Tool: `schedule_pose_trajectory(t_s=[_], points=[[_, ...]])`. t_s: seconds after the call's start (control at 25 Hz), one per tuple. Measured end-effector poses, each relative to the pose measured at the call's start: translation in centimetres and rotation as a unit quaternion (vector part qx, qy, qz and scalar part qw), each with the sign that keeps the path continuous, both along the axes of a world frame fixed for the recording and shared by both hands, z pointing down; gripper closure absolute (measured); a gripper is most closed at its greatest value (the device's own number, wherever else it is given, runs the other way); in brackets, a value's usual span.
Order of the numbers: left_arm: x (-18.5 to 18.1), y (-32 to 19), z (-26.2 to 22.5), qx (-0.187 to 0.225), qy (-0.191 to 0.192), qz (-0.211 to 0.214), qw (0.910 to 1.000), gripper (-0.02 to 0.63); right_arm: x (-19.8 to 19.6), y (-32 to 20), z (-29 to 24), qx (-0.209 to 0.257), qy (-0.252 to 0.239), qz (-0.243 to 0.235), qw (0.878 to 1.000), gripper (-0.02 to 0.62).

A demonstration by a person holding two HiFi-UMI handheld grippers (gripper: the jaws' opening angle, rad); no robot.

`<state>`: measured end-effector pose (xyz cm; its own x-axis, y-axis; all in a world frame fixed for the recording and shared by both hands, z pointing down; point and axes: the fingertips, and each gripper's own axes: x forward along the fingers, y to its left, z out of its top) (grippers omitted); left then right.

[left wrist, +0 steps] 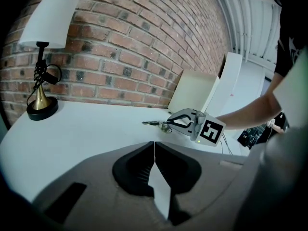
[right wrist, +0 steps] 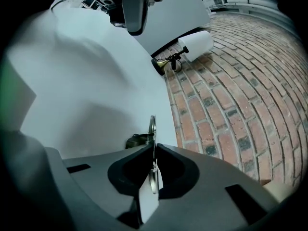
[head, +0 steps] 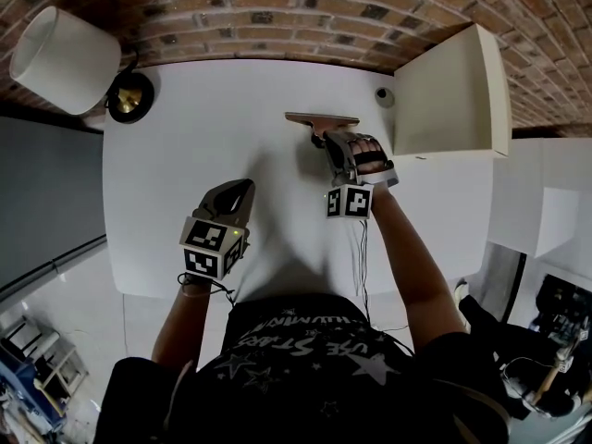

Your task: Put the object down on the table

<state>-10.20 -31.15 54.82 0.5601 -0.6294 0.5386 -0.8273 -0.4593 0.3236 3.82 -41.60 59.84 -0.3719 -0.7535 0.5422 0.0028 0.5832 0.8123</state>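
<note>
Pinching a thin, flat metal object (right wrist: 152, 127) edge-on near the table's (head: 185, 137) far edge, the right gripper (right wrist: 154, 150) hides its lower part (kind unclear); the left gripper (left wrist: 154, 148) sits closed and empty.

The object (right wrist: 151, 128) is seen edge-on, so its kind cannot be told; its lower part is hidden between the fingers (right wrist: 202, 160) of the right gripper (right wrist: 154, 147). A small round thing (head: 384, 97) on the table (head: 185, 137) cannot be identified.
</note>
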Motion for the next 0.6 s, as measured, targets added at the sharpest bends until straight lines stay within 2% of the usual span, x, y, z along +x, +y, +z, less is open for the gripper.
schedule_pose_trajectory(t_s=[0.16,0.44,0.6], points=[[-0.3,0.3,-0.5,0.007,-0.007,-0.004,0.9999,0.585,0.1,0.6,0.3,-0.015,-0.01,0.008,1.0,0.492],[0.0,1.7,-3.0,0.038,-0.016,-0.011,0.9991,0.586,0.8,2.6,-2.7,-0.003,-0.048,0.034,0.998,0.483],[0.2,3.1,-5.0,0.062,-0.017,-0.013,0.9979,0.584,1.1,4.2,-6.0,0.009,-0.087,0.062,0.994,0.489]])
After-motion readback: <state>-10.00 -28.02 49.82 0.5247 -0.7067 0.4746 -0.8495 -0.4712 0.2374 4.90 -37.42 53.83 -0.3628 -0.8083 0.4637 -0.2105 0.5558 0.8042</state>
